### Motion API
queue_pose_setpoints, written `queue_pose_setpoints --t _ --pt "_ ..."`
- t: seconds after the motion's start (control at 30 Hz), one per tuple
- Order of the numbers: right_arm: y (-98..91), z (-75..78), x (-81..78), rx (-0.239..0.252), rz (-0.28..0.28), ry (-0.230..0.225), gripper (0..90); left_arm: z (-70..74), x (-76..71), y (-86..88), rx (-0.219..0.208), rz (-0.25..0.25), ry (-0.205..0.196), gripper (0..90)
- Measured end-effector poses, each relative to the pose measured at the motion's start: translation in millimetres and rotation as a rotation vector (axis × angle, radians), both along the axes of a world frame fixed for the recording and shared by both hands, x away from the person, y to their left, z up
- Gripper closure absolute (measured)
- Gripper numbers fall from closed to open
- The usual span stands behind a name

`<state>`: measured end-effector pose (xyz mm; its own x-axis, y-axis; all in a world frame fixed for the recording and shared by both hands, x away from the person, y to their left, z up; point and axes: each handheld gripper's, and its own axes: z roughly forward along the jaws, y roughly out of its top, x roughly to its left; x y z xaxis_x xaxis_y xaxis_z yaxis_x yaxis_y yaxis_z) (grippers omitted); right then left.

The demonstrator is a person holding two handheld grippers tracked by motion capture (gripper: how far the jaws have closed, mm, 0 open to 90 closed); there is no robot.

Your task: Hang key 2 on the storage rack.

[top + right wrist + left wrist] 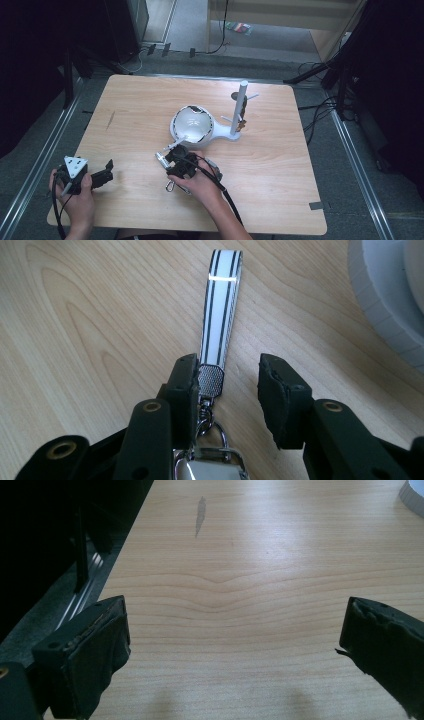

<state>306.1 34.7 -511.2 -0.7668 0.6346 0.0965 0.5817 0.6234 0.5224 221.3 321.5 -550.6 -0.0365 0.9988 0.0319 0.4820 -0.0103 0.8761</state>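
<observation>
Right gripper view shows the striped key strap (220, 310) lying on the tabletop (90, 315) at frame centre, bearing no legible writing. The right claw (227, 385) is partly open around its metal clasp (210, 381), the left jaw touching it, the other apart; the clip below is cut off. At lower left of the high view, the left claw (107, 172) gapes empty.

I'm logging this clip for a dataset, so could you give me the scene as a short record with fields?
surface: wooden table
left gripper: jaws wide apart above bare wood, nothing between them
right gripper: jaws partly open, not clamped
keychain strap: white with black stripes, flat on the table, its metal clasp between the jaws, against one pad
nearby: white bowl-shaped stand with upright peg post
</observation>
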Motion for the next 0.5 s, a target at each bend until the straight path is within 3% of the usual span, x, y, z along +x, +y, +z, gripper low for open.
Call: queue_pose_setpoints --t 0.5 --pt "14.3 -4.7 7.4 -0.007 0.004 0.047 70.5 0.0 0.1 -0.2 0.001 -0.003 0.001 0.0"
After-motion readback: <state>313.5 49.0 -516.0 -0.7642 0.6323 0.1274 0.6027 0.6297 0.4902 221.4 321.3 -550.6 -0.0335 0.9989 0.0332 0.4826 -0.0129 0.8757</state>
